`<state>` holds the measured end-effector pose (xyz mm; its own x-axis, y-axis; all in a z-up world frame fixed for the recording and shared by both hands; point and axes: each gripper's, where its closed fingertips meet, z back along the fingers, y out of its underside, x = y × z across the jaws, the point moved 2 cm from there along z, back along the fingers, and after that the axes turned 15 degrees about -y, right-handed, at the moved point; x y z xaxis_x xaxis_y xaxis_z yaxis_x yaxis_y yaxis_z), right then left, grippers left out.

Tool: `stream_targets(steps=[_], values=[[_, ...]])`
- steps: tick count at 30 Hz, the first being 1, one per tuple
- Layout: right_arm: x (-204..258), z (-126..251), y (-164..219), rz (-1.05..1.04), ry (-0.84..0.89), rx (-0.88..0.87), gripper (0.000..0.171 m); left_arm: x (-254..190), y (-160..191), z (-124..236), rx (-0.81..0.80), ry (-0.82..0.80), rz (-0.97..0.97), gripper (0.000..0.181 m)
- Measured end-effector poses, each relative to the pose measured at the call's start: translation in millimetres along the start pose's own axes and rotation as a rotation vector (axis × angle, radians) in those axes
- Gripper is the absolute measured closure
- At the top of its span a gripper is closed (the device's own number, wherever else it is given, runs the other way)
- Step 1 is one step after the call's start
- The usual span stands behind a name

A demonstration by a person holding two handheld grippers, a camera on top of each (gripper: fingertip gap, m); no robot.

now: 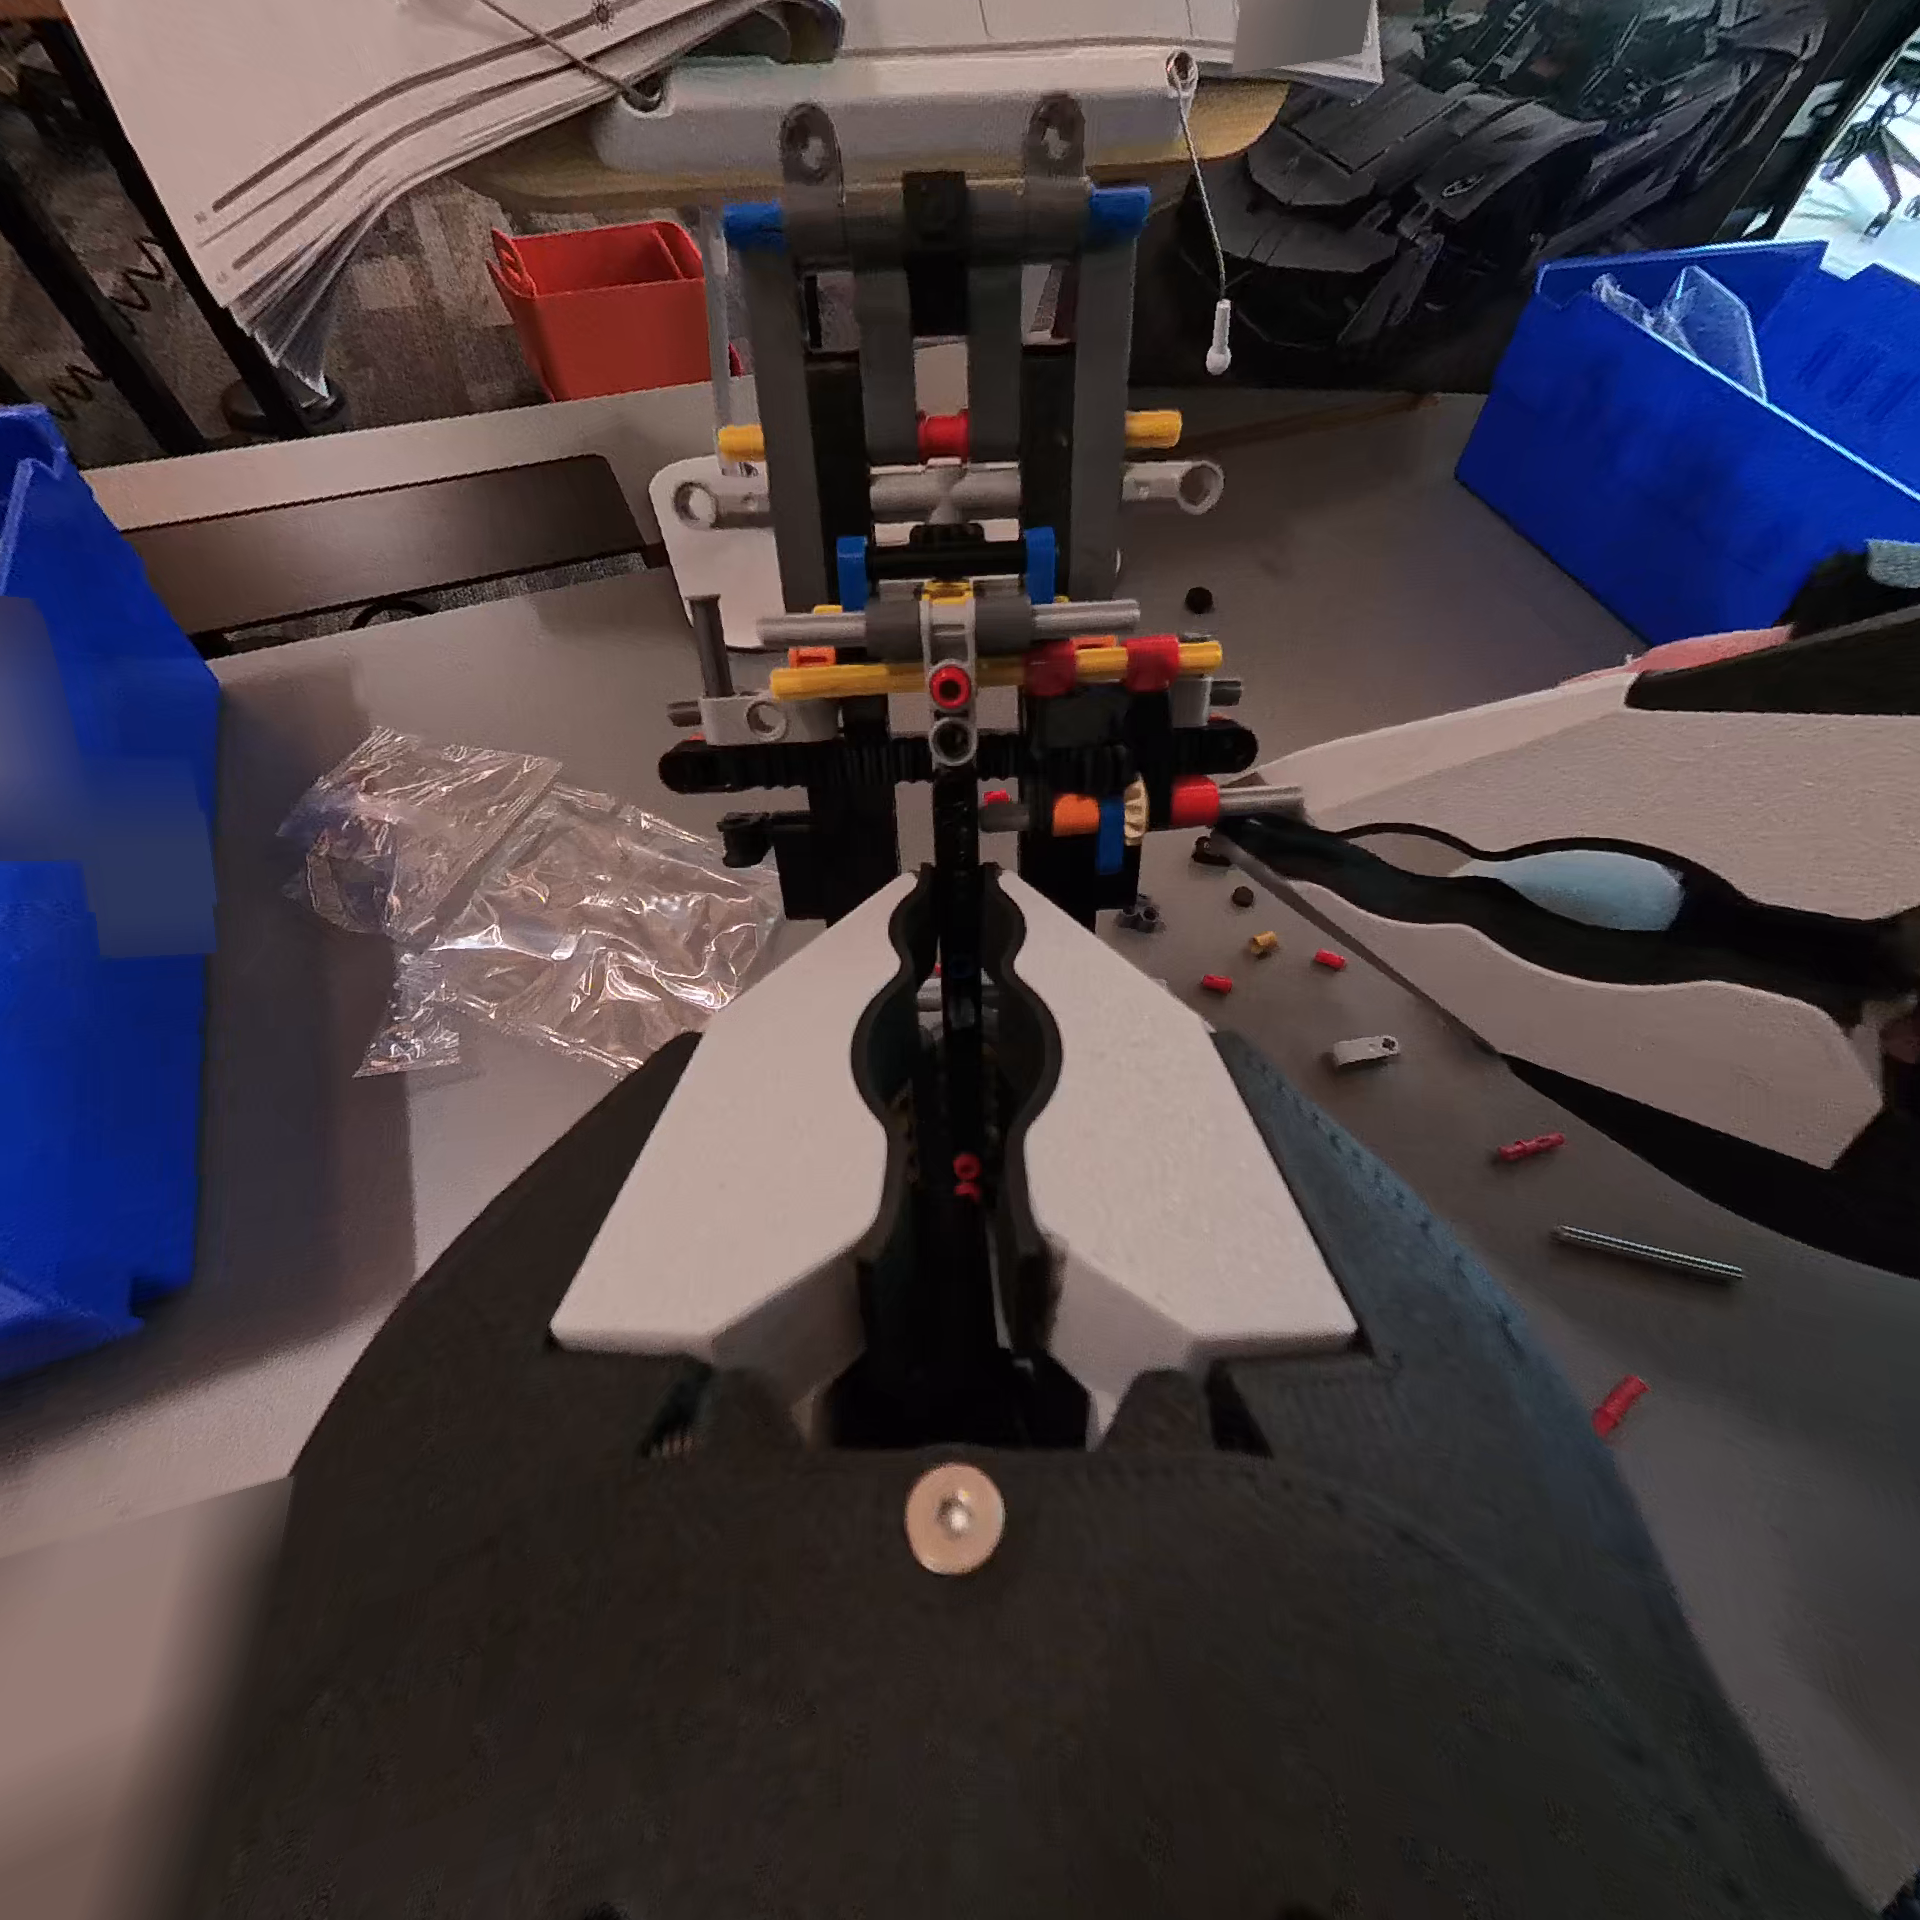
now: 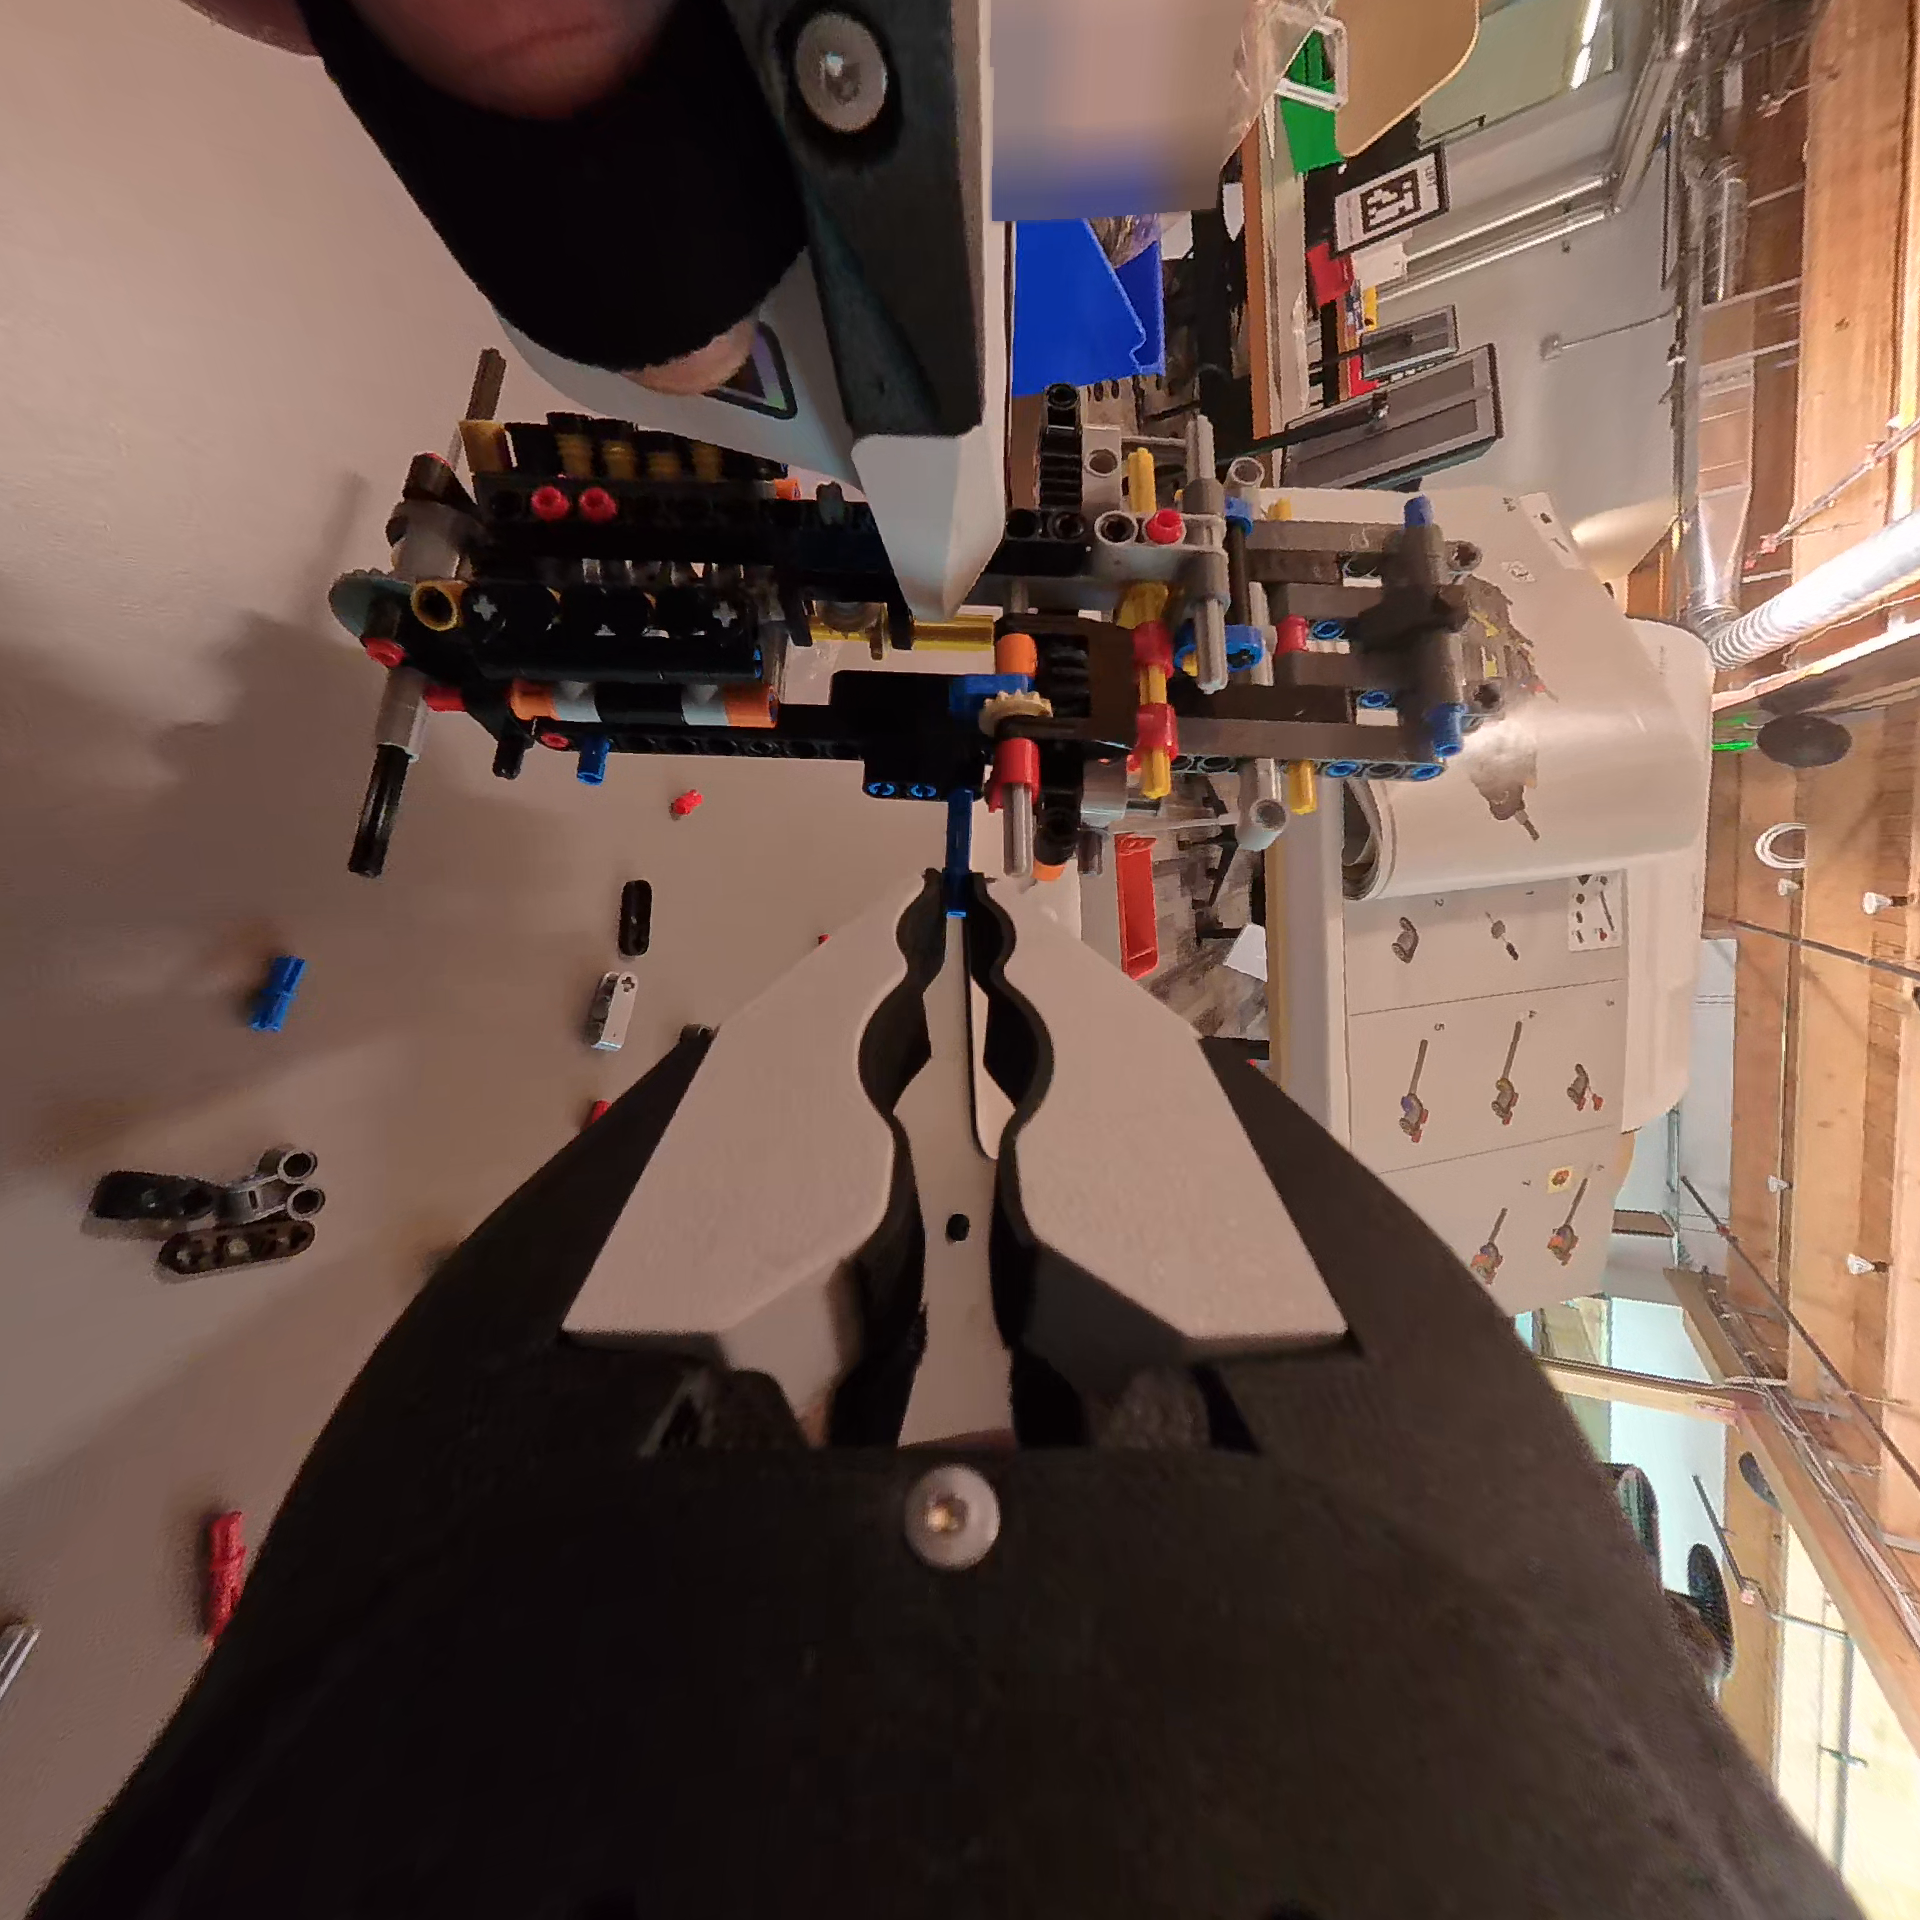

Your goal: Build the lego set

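The Lego Technic model (image 1: pixel 935 665), made of black and grey beams with red, yellow and blue pins, stands on the grey table. My left gripper (image 1: pixel 956 883) is shut on a black beam at the model's near end. It also shows in the right wrist view (image 2: pixel 940 582), coming from the top onto the model (image 2: pixel 727 623). My right gripper (image 2: pixel 958 896) is shut on a thin blue pin (image 2: pixel 958 842) whose far end meets the model's side. In the left wrist view the right gripper (image 1: pixel 1262 821) reaches in from the right to the model's right side.
Blue bins (image 1: pixel 1683 436) (image 1: pixel 94 883) stand right and left, a red bin (image 1: pixel 603 312) behind. Clear plastic bags (image 1: pixel 520 904) lie left of the model. Loose pins and an axle (image 1: pixel 1647 1254) lie to the right. The open instruction booklet (image 2: pixel 1486 1039) lies beyond the model. Tip to tip, the grippers are about 5 cm apart.
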<state>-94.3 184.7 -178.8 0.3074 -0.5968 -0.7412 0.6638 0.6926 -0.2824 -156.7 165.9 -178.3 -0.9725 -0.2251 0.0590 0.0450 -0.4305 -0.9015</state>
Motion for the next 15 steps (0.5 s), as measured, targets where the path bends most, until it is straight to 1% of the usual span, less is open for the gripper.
stream_targets(steps=[10,15], values=[[3.4,0.8,3.9,-0.058,-0.034,0.022,0.171,-6.3,-0.1,1.4,-0.006,-0.062,-0.1,0.174],[4.3,0.9,4.7,-0.114,-0.04,-0.005,0.171,-7.4,-1.5,1.8,-0.01,-0.082,-0.129,0.175]])
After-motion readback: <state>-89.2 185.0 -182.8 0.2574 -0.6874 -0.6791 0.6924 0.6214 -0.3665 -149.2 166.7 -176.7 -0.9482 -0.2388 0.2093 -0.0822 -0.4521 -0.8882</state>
